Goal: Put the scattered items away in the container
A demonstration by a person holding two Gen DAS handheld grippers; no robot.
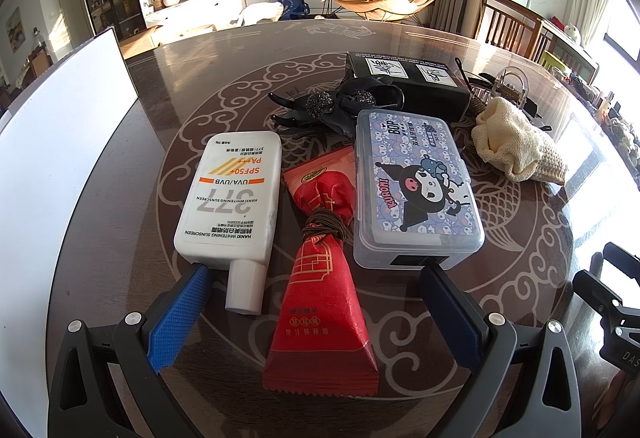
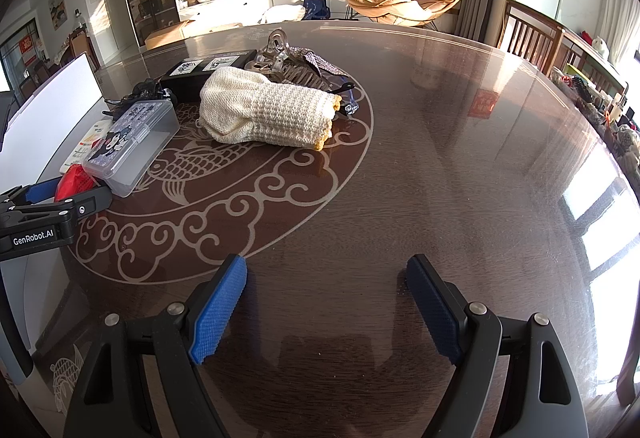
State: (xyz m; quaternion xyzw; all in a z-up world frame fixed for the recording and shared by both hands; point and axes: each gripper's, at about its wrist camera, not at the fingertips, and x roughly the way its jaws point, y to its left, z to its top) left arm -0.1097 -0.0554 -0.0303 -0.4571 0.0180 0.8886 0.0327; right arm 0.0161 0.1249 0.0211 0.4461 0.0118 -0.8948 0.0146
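A: We take the clear lidded plastic box with the cartoon print (image 1: 416,189) as our landmark on the dark round patterned table (image 2: 460,157). Just left of it lies the red foil packet tied with brown cord (image 1: 324,266), then the white flat sunscreen bottle (image 1: 232,197)

B: Behind the box we see the black hair clips (image 1: 320,107) and the black rectangular box (image 1: 408,81); to its right, the cream knitted cloth (image 2: 272,109). Far left stands the white container wall (image 1: 60,133)

A: Our left gripper (image 1: 316,302) is spread wide around the packet's near end, gripping nothing

B: Our right gripper (image 2: 324,302) hovers released over bare table, well right of the box
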